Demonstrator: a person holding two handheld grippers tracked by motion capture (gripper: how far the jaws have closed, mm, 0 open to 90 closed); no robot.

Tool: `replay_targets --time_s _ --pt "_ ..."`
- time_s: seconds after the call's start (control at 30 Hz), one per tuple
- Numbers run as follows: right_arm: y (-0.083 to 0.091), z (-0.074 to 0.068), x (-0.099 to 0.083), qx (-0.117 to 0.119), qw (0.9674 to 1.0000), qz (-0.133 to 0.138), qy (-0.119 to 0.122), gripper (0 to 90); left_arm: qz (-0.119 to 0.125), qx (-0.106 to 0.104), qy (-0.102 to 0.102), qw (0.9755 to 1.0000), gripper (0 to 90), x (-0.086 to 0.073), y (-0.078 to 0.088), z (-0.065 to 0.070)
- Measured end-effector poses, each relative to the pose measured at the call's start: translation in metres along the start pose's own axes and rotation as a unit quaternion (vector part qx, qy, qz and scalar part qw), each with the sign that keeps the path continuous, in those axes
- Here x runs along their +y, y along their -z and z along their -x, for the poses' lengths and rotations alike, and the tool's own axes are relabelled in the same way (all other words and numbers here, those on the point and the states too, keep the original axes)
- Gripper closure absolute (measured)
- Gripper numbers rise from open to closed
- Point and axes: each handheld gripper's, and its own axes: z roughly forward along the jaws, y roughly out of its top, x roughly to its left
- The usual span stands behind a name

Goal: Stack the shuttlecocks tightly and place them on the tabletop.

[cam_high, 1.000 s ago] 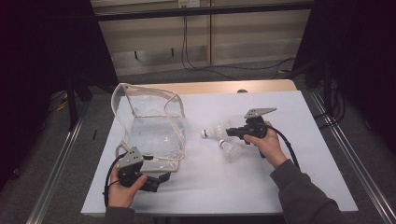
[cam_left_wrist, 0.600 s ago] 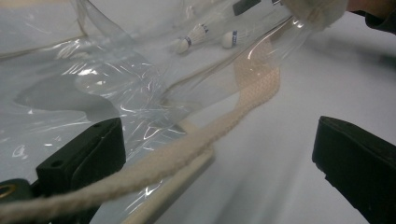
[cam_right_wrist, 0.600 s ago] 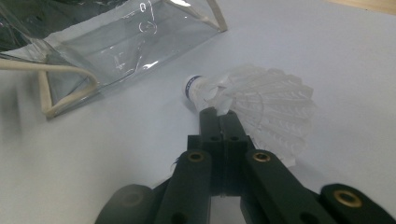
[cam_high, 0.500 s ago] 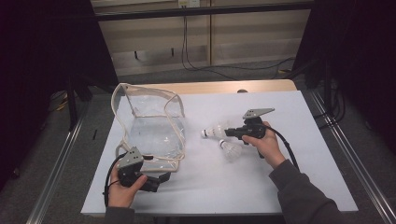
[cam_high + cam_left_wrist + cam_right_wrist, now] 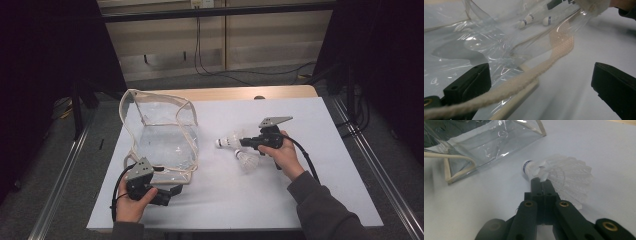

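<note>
Right gripper [image 5: 541,180], lower middle of the right gripper view: jaws pinched tight on the feather skirt of a shuttlecock [image 5: 560,173], cork nose pointing up-left toward the clear bag [image 5: 491,142]. In the high view, same gripper [image 5: 243,142] right of centre, held shuttlecock [image 5: 229,141] just left of it, a second shuttlecock [image 5: 248,159] lying on the white table [image 5: 325,165] just below.

Left gripper [image 5: 172,191], lower left of the high view: jaws wide apart, astride the bag's cord handle [image 5: 524,82] and bottom edge, nothing clamped.

Likely step: carrying the shuttlecock into the bag. Best done with a gentle pinch, feathers being crushable; lift clear of the table first, lead with the cork nose. Bag mouth looks slack, so worth closing the left jaws on the cord or rim to hold it open and steady before entry. Release only once well inside. Risk: snagging feathers on the rim.
</note>
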Motion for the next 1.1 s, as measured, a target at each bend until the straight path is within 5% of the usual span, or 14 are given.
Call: replay_targets --time_s 1.1 --pt "-0.0053 -0.0002 -0.0034 0.003 1.0000 -0.002 -0.007 90.0 0.001 -0.001 0.001 1.0000 2.6 -0.0004 -0.0003 0.0001"
